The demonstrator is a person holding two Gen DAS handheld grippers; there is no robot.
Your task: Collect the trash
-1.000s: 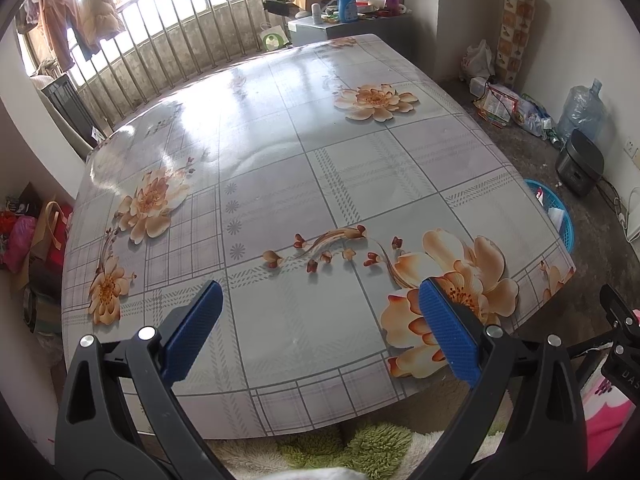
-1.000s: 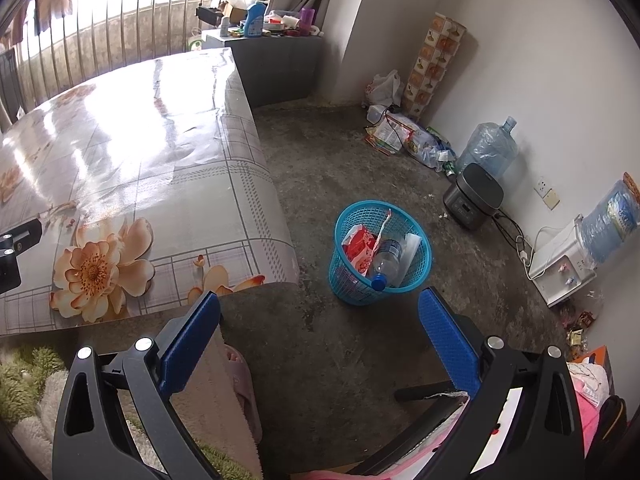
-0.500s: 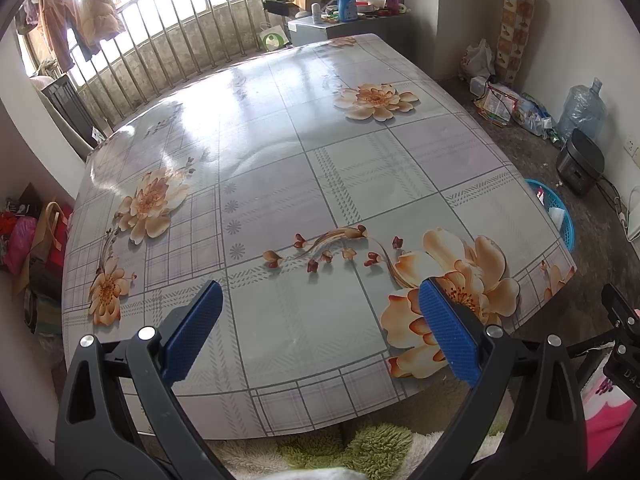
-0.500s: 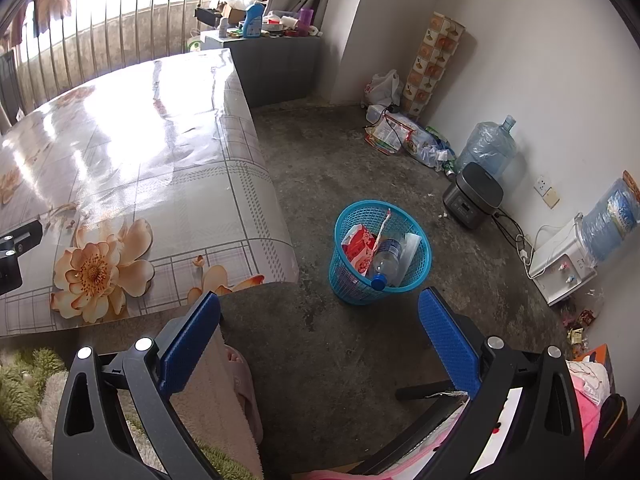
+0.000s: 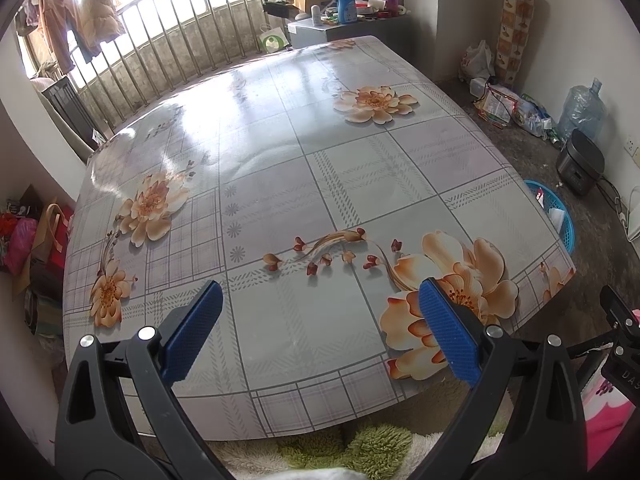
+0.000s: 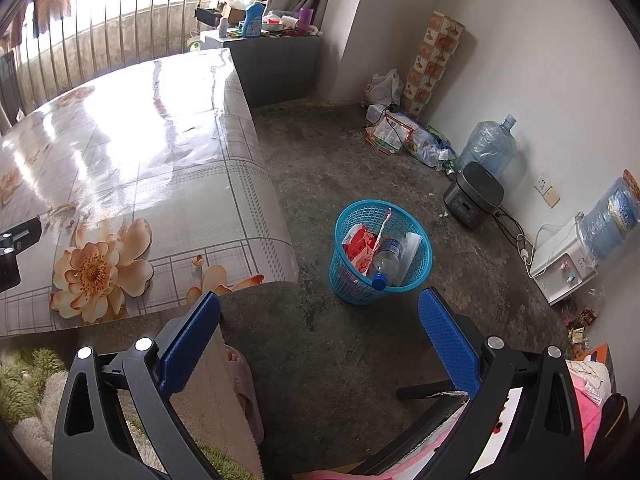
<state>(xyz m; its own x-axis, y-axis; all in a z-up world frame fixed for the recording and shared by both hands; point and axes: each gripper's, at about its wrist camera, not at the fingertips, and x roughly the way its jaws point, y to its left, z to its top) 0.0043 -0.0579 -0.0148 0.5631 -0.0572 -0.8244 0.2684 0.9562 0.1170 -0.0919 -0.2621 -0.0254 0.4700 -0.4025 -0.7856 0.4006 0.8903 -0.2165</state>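
Note:
A blue plastic trash basket (image 6: 416, 276) stands on the concrete floor right of the table. It holds a clear plastic bottle (image 6: 387, 258), a red wrapper (image 6: 357, 249) and white paper. Its rim also shows past the table's right edge in the left wrist view (image 5: 563, 227). My right gripper (image 6: 320, 334) is open and empty, held above the floor in front of the basket. My left gripper (image 5: 320, 330) is open and empty, held over the near edge of the flowered tablecloth (image 5: 304, 168). No trash shows on the table.
A black rice cooker (image 6: 474, 196), a water jug (image 6: 490, 148), a water dispenser (image 6: 568, 254) and a pile of bags (image 6: 404, 136) line the right wall. A grey cabinet (image 6: 272, 64) with bottles stands behind the table. A pink slipper (image 6: 240, 380) and fluffy green rug (image 6: 28, 376) lie below.

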